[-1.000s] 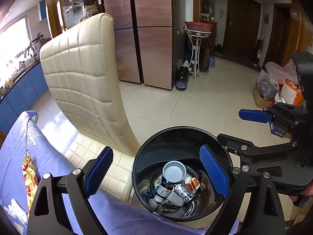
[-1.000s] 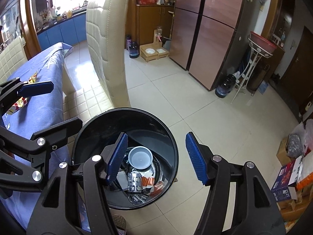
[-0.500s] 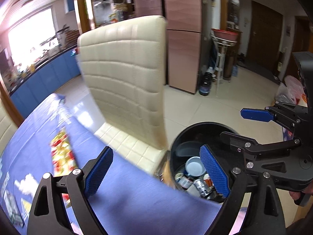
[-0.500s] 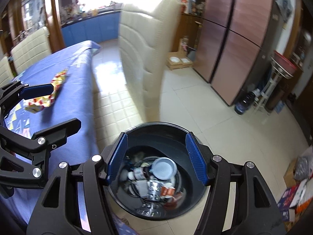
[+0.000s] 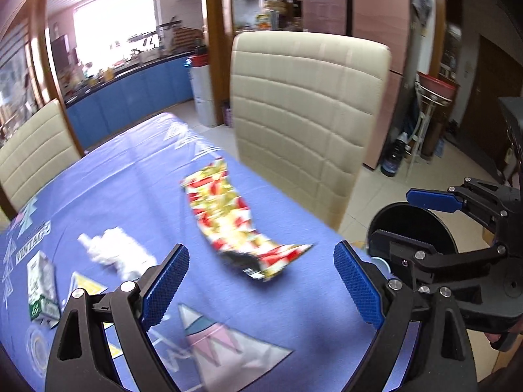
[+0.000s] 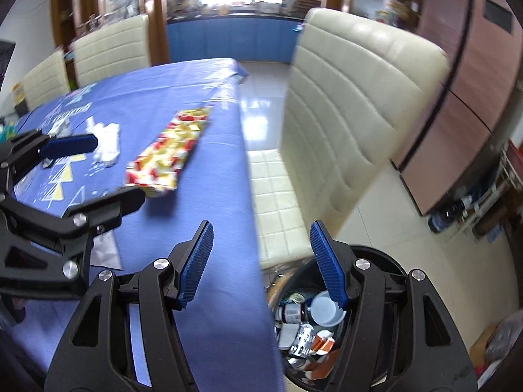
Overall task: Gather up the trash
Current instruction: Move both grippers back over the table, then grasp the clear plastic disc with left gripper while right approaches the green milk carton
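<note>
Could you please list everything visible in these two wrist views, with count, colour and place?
Crinkled snack wrapper: one, red, yellow and white, flat on the tablecloth ahead of the left gripper.
Crumpled tissue: one, white, on the tablecloth left of the wrapper.
Small carton: one, white and green, near the table's left edge.
Patterned tablecloth: one, blue, covering the table.
Round trash bin: one, black, on the floor beside the table, holding a white cup, cans and scraps.
Padded chairs: three, cream, around the table.
Tall fridge: one, brownish-pink, behind the nearest chair.
Left gripper: black with blue pads, open, over the table.
Right gripper: black with blue pads, open, over the table edge and bin.
</note>
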